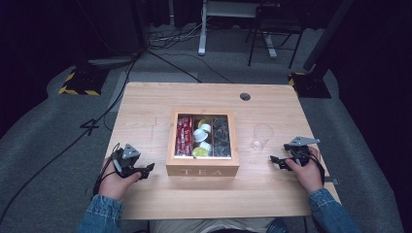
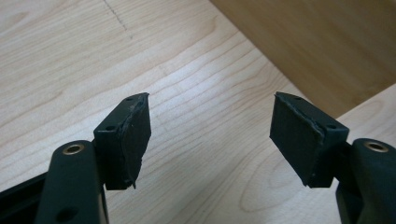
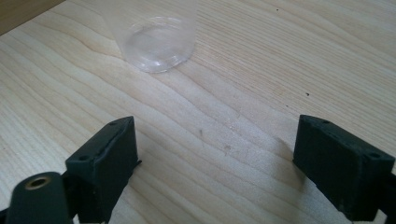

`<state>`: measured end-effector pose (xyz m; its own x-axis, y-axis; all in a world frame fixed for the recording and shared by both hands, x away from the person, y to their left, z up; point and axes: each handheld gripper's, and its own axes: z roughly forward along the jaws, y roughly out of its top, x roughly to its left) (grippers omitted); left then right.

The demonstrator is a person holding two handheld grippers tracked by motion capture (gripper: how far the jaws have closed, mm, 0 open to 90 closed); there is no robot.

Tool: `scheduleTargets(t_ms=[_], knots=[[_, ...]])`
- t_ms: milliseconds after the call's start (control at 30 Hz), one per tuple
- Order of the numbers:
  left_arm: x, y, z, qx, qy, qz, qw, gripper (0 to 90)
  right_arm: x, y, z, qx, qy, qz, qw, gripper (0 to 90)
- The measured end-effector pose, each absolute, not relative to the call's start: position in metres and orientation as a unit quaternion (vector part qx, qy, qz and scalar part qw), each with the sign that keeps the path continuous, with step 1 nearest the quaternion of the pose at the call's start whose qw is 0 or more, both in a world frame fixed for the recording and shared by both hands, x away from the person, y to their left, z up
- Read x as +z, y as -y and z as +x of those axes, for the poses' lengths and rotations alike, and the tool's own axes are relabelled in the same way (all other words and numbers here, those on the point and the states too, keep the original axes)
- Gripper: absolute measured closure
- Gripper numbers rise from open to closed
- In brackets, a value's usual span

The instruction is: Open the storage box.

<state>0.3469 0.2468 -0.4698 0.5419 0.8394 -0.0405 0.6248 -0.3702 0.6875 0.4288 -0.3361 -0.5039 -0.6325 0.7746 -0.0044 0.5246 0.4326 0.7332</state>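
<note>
On the pale wooden table (image 1: 145, 104), a wooden tea box (image 1: 202, 170) with its lid off sits in the middle, lettered "TEA" on the near wall. Its three compartments are filled: red packets (image 1: 184, 136) on the left, white creamer cups (image 1: 201, 136) in the middle, dark pods (image 1: 221, 137) on the right, though at this distance I cannot be sure what the dark ones are.

Just right of the box stands a clear plastic cup (image 1: 261, 136), upright and apparently empty. It is near the right gripper (image 1: 278, 161), which rests low over the table with its jaws pointing toward the box and cup. In the right gripper view the cup (image 3: 156, 39) lies ahead of the jaws, well clear of the pads (image 3: 116, 154); the jaws stand wide with nothing but bare wood between them. That spread suits a round cup, so I judge a reach for it is being readied.

The left gripper (image 1: 145, 170) lies near the box's left front corner, its hand resting on the table. In the left gripper view its jaws are parted, empty, with the box wall (image 2: 317, 42) close ahead. Held there, it looks placed to steady the box or pick from it while the other hand deals with the cup.
</note>
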Motion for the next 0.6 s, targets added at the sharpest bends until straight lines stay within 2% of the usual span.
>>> scheduleTargets(t_ms=[400, 600], knots=[[-0.437, -0.233, 0.34, 0.162, -0.434, 0.804, 0.374, 30.1, -0.504, 0.336, 0.429, 0.361, -0.828, 0.392, 0.173, 13.5], [-0.422, -0.218, 0.337, 0.185, -0.417, 0.806, 0.376, 29.8, -0.504, 0.336, 0.429, 0.361, -0.828, 0.392, 0.173, 13.5]])
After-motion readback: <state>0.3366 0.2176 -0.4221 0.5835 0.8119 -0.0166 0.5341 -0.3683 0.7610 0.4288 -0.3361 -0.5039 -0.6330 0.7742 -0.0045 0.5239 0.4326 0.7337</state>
